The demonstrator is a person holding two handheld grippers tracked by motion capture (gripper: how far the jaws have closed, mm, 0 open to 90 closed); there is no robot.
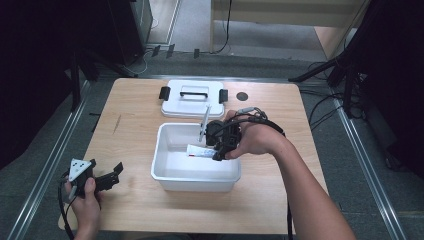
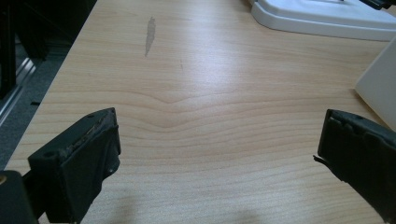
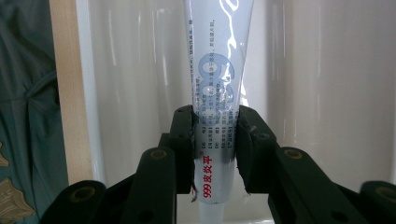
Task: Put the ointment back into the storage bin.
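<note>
Pinching a white tube between its jaws, the right gripper holds it low inside the white bin. Its release seems left to do, and the lid lies behind the bin. The left gripper rests spread over bare table.

Both forearms are showing bare, sleeveless. The left gripper is wearing a grey three-cornered plate with dark holes; the right gripper is showing black bolted linkages, trailing black cable.
</note>
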